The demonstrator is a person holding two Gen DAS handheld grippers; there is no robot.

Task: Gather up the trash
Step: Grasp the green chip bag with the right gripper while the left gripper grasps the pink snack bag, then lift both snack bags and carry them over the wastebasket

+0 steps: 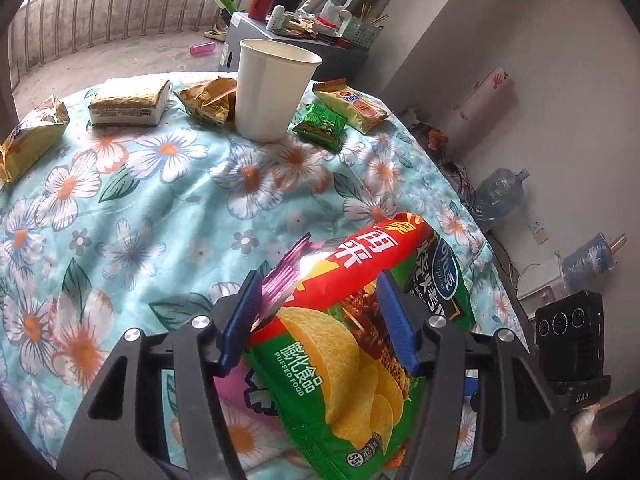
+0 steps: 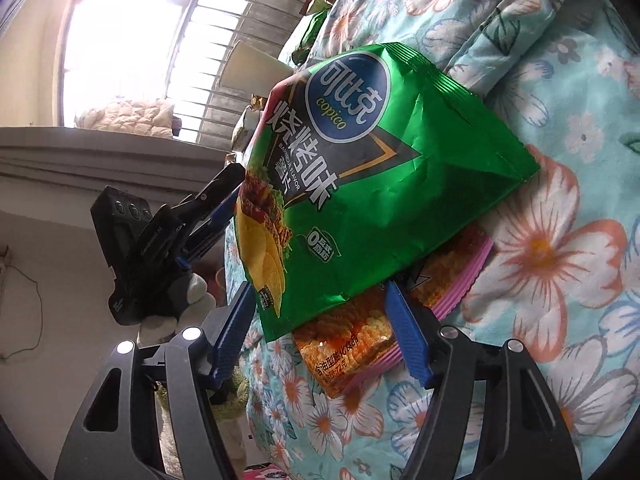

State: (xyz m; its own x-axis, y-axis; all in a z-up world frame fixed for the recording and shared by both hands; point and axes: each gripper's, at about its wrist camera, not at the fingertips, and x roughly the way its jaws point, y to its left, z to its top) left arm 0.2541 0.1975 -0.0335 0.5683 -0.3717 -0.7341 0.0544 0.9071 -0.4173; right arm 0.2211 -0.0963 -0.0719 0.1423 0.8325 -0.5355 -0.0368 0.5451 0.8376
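The green chip bag lies on the floral quilt, long axis running away from the left gripper, whose half-open blue fingers straddle its near end. The right gripper, similarly parted, brackets it and the orange packet beneath. Farther off stands a paper cup.

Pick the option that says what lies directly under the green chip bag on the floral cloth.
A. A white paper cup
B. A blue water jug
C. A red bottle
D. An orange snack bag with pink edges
D: in the right wrist view the green chip bag lies over an orange snack bag with pink edges, which sticks out beneath it on the floral cloth.
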